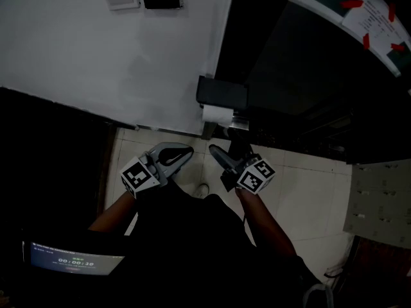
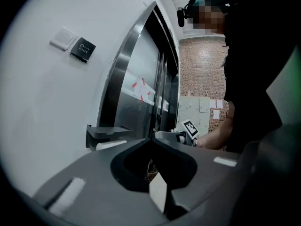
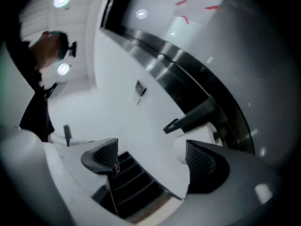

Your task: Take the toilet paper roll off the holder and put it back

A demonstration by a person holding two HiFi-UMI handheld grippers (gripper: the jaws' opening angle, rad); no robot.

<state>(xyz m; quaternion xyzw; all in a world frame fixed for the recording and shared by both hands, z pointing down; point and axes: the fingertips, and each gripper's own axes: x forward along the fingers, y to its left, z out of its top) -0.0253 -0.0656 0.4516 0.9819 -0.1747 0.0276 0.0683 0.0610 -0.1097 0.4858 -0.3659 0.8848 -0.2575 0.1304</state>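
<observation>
Right gripper view: right hand-held gripper [image 3: 150,161] gapes empty near toilet paper roll [image 3: 200,135] — a skewed pinch could crush it; left hand-held gripper [image 2: 151,140] closed, empty.

All three views toward holder [image 1: 221,94]

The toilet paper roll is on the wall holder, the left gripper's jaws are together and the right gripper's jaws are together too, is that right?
Not quite: the jaws of the right gripper stand apart with nothing between them, as the right gripper view shows. The toilet paper roll is on the wall holder, and the jaws of the left gripper are together.
</observation>
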